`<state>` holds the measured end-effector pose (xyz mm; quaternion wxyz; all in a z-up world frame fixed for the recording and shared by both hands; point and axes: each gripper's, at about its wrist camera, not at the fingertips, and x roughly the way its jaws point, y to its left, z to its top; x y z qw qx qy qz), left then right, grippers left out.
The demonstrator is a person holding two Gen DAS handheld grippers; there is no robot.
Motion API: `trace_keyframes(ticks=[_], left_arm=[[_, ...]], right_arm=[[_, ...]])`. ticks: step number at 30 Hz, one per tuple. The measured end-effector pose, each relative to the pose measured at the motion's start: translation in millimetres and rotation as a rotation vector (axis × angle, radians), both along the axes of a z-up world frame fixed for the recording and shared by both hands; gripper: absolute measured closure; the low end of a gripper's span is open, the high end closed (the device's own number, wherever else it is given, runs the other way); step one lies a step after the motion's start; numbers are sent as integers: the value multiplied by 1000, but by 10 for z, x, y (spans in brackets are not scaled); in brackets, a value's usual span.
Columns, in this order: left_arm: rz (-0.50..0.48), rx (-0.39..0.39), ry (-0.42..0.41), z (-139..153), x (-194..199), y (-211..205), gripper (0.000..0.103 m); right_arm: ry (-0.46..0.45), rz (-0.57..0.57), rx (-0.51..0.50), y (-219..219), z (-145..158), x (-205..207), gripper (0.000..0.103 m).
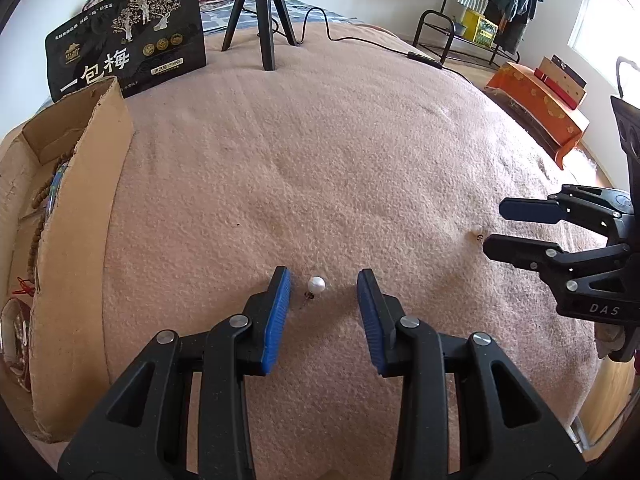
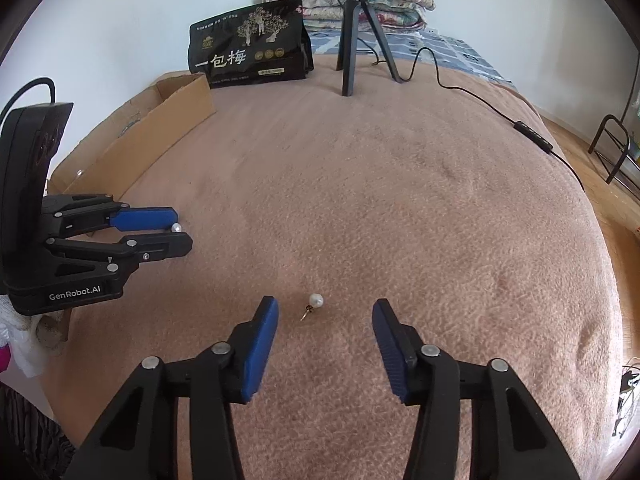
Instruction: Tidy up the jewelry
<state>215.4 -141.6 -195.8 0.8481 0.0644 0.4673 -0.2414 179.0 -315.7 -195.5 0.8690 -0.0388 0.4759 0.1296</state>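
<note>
Two pearl earrings lie on the pink blanket. One pearl earring (image 1: 316,285) sits between the open blue-padded fingers of my left gripper (image 1: 324,284); it also shows in the right wrist view (image 2: 176,227) by the left gripper (image 2: 176,228). The other pearl earring (image 2: 315,302) lies between the open fingers of my right gripper (image 2: 326,312); in the left wrist view it (image 1: 478,232) lies at the right gripper's (image 1: 494,226) fingertips. A cardboard box (image 1: 76,208) at the left holds a bead necklace (image 1: 38,224) and other jewelry.
A black snack bag (image 1: 128,36) and a black tripod (image 1: 260,12) stand at the back of the bed, with a cable (image 2: 480,92) running right. An orange box (image 1: 536,104) and a clothes rack (image 1: 480,8) stand on the floor at the right.
</note>
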Motion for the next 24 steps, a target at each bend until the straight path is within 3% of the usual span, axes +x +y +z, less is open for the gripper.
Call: trace_keyframes(ticks=[11,18,24], left_arm=[[-4,2,0,-21,16,-3,69],[7,2,5,-25,36,21,80],[2,2,1,-21,20,18,90]], right_arm=[[27,20,8,54,-79,61,71],[34,13,-22,101,-98,89,80],[22,30,-65,170,-105,75,94]])
